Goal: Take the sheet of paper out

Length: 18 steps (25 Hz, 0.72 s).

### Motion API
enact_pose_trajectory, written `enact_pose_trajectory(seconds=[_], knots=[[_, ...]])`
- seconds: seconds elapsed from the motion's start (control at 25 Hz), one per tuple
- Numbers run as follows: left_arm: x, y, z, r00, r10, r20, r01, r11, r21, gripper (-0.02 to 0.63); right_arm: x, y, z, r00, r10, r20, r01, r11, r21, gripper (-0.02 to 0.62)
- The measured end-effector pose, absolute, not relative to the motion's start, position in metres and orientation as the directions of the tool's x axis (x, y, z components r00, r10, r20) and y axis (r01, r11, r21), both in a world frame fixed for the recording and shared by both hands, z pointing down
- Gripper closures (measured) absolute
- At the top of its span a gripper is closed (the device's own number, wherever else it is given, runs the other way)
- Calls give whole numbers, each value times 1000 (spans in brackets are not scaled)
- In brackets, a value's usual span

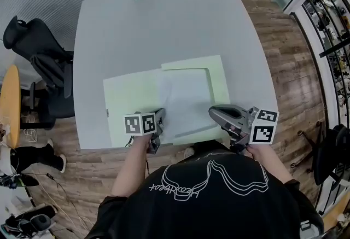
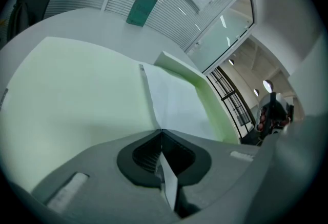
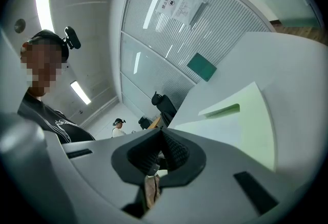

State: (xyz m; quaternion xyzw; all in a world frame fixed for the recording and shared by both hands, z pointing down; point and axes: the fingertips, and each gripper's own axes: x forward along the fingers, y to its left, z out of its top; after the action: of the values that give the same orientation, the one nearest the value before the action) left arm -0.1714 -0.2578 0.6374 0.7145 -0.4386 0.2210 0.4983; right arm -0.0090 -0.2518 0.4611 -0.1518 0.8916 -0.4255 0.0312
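1. Since the pale green folder (image 1: 131, 95) lies open on the grey table (image 1: 164, 24), the sheet of paper (image 1: 186, 98) is uncovered and within reach; that part of the job looks done.
2. The sheet rests on the folder's right half, with green showing along its far and right edges. It has not come out yet.
3. The left gripper (image 1: 156, 127) is clamped on the sheet near its near left corner. In the left gripper view a white strip of paper runs between the closed jaws, and the sheet lifts slightly toward them.
4. The right gripper (image 1: 214, 114) hovers by the folder's near right corner, pointing across it. In the right gripper view its jaws are together with nothing between them. Whether it presses on the folder I cannot tell.
5. By my reckoning the grip is made and the pull remains: the sheet must be drawn clear of the folder, which may slide along unless it is held down.
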Motion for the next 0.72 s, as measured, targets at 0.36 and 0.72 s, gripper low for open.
enact_pose_trajectory(seconds=[0.36, 0.72], knots=[[-203, -250, 636, 481, -448, 754, -855, -48, 517, 592, -33, -251, 460, -966, -246, 84, -221, 604, -766, 588], [-221, -239, 632, 468, -469, 749, -852, -17, 523, 592, -49, -246, 457, -973, -216, 84, -201, 610, -767, 588]])
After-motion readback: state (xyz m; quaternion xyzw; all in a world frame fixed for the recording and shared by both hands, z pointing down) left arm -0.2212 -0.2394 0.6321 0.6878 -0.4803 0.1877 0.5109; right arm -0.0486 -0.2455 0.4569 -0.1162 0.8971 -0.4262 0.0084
